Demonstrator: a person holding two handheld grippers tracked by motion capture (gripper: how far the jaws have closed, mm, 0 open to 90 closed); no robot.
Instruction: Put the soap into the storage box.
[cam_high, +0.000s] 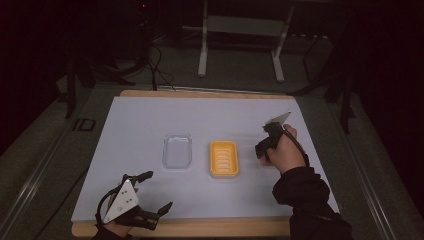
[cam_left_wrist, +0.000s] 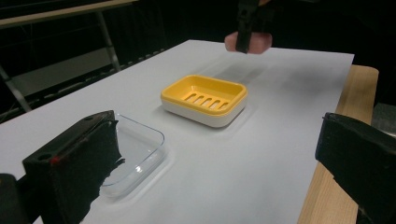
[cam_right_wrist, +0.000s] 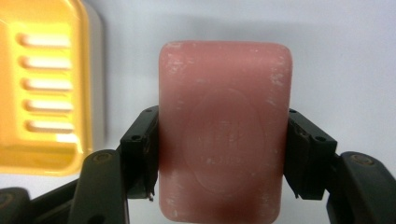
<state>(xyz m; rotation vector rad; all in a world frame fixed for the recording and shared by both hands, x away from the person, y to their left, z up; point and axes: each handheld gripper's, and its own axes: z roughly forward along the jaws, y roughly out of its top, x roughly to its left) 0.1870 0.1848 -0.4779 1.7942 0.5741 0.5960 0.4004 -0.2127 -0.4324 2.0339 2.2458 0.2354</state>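
A pink soap bar (cam_right_wrist: 224, 126) hangs above the white sheet, with my right gripper (cam_right_wrist: 223, 154) shut on its two long sides. In the high view that right gripper (cam_high: 264, 150) is just right of the yellow soap dish (cam_high: 224, 144), which is empty and has slots in its floor. The left gripper view shows the soap bar (cam_left_wrist: 256, 43) raised beyond the soap dish (cam_left_wrist: 173, 95). A clear plastic tray (cam_high: 177, 151) lies left of the dish. My left gripper (cam_high: 160, 190) rests open near the front left edge with nothing between its jaws.
The white sheet (cam_high: 140, 125) covers a wooden board whose edge (cam_high: 200, 227) shows along the front. A metal stand (cam_high: 202, 50) and cables (cam_high: 157, 65) sit on the dark floor behind the table.
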